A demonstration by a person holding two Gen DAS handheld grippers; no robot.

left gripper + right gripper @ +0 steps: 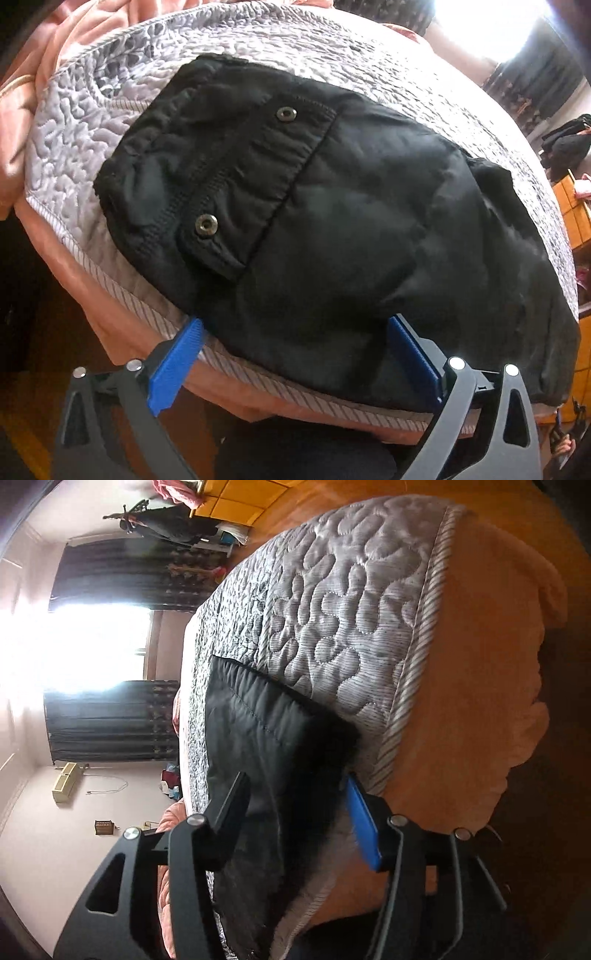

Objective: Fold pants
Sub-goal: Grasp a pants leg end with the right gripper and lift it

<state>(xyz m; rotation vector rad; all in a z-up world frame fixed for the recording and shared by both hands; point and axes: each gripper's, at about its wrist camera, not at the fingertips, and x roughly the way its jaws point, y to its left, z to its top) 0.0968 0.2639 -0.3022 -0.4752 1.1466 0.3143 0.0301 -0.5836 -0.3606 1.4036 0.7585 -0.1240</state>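
Observation:
The black pants [332,221] lie folded in a compact bundle on the grey quilted bed cover [74,147], waistband with two metal snaps [205,224] facing up at the left. My left gripper [295,332] is open at the bundle's near edge, its blue pads [177,362] straddling the fabric. In the right wrist view the pants [266,731] show as a black edge on the quilt. My right gripper [295,794] is open, its jaws on either side of that edge near the bed's corner.
The quilt [332,609] sits on a peach blanket [461,701] that hangs over the bed's sides. A bright window with dark curtains [110,720] and a coat rack [166,524] stand beyond the bed. The orange tiled floor [576,210] shows at the right.

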